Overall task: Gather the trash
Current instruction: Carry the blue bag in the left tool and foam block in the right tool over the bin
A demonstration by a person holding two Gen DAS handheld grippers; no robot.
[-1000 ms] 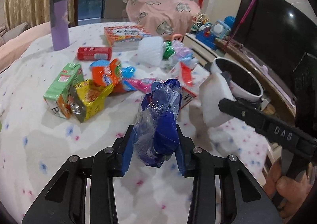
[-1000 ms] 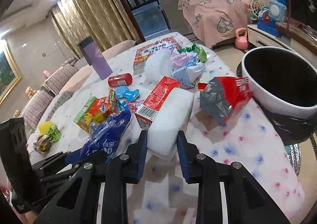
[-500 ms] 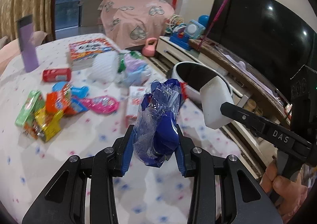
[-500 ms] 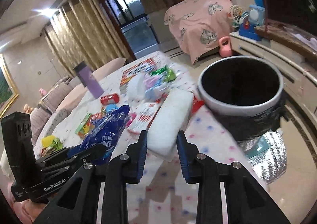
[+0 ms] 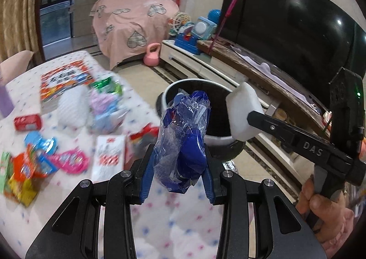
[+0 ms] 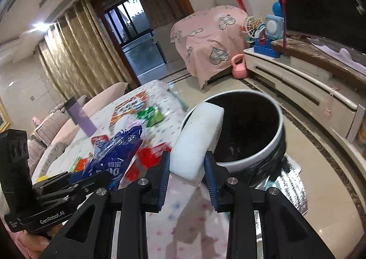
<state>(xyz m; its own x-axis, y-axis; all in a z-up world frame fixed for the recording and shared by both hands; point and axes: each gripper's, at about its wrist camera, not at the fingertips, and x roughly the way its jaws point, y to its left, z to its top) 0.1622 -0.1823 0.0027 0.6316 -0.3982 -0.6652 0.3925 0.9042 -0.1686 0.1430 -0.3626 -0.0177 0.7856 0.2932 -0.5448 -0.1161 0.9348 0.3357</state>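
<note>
My left gripper (image 5: 177, 162) is shut on a crumpled blue plastic bag (image 5: 183, 137), held up over the table's edge just short of the bin. The bin (image 5: 219, 137) is a round white tub with a black liner, standing on the floor beside the table. My right gripper (image 6: 187, 168) is shut on a white foam block (image 6: 197, 142), which hangs near the bin's (image 6: 258, 156) near rim. In the left wrist view the foam block (image 5: 243, 113) and the right gripper's arm sit at right. The blue bag (image 6: 114, 156) shows at left in the right wrist view.
Wrappers, a red can (image 5: 27, 121), a white carton (image 5: 109, 156) and a picture book (image 5: 66, 79) lie on the dotted tablecloth (image 5: 160, 222). A TV stand (image 6: 304, 89), a dark TV screen (image 5: 286, 27), a pink kettlebell (image 6: 239, 67) and a pink-covered sofa (image 5: 132, 25) stand beyond the bin.
Both grippers have swung right and upward from over the table litter toward the bin, each keeping its load. The bin now fills the view ahead.
</note>
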